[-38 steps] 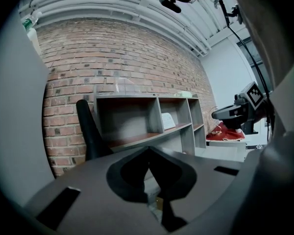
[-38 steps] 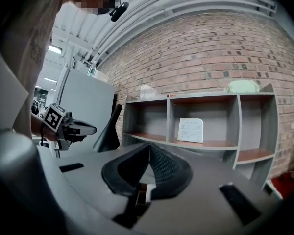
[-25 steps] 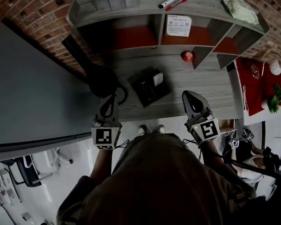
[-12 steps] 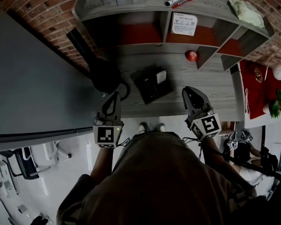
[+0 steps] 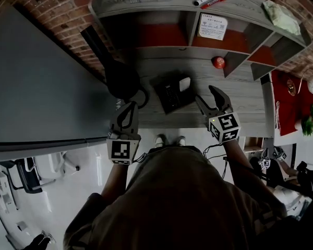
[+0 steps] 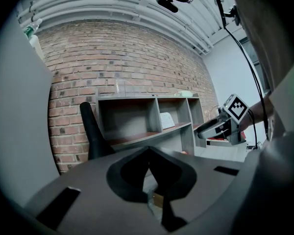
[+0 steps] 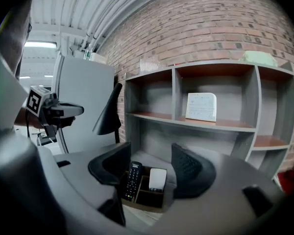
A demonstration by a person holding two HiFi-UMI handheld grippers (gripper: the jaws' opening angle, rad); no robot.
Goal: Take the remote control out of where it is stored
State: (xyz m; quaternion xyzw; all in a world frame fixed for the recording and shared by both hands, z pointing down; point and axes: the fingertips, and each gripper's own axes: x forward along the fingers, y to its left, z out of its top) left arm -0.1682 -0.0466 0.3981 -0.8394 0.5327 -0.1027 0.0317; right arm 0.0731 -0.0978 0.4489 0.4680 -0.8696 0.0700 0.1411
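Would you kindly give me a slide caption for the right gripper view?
Right gripper, jaws just opened and empty, faces the remote in its organiser beside a white box.

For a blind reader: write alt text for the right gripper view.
The right gripper, its jaws just opened and gripping nothing, faces a dark organizer holding a black remote control beside a white device. A grey shelf unit stands behind against a brick wall.

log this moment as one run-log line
right hand-held gripper: jaws just opening, empty | remote control: in desk organizer, untouched | left hand-held gripper: shut
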